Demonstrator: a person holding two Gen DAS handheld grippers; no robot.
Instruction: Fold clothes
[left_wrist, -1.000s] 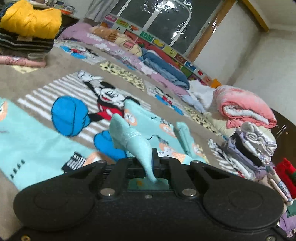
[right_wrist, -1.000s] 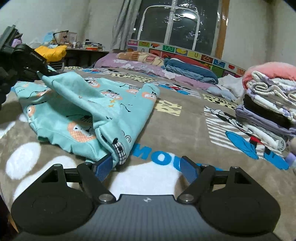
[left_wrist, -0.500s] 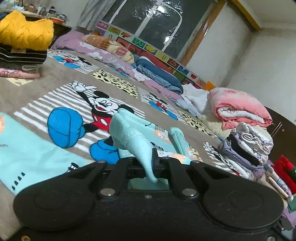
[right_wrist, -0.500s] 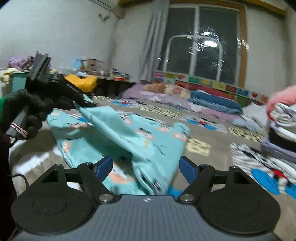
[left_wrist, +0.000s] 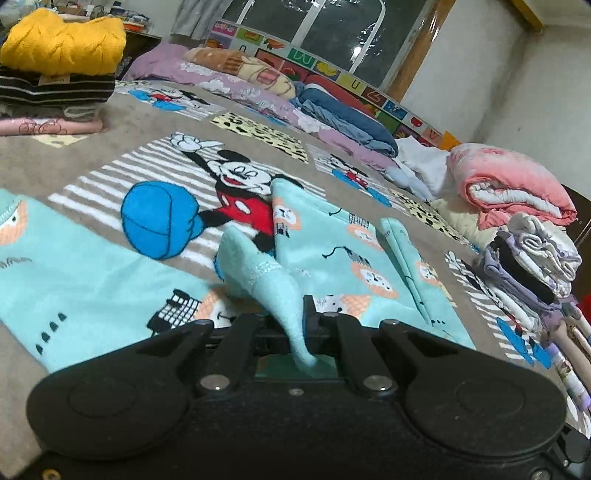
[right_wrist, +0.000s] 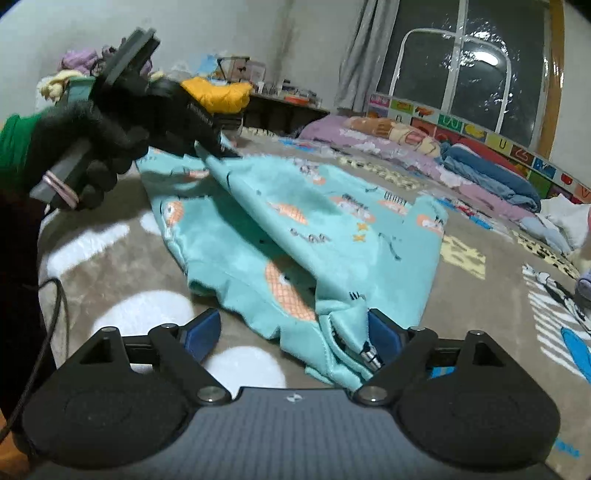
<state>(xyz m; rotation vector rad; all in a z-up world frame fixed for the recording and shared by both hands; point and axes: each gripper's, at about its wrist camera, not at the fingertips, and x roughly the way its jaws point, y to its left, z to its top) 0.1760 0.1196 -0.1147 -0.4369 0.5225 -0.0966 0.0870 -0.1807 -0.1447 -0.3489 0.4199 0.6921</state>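
Lying across the cartoon-print blanket (left_wrist: 92, 158), the teal printed garment (right_wrist: 332, 229) spreads ahead of both grippers, with bare blanket to either side of it. Beyond it on the right sits a stack of folded clothes (left_wrist: 532, 269) under a rolled pink quilt (left_wrist: 513, 192); far ahead to the left a yellow sweater (left_wrist: 62, 44) tops another pile.

The left gripper (left_wrist: 297, 325) has its jaws closed tight on a bunched fold of the teal cloth, which rises forward from between them. A black-gloved hand (right_wrist: 92, 147) holds that tool raised, lifting the garment's far corner; only the right wrist view shows this.

The right gripper (right_wrist: 291, 336) is spread wide, the garment's near hem and a zipper pull lying against its right blue pad without being clamped.
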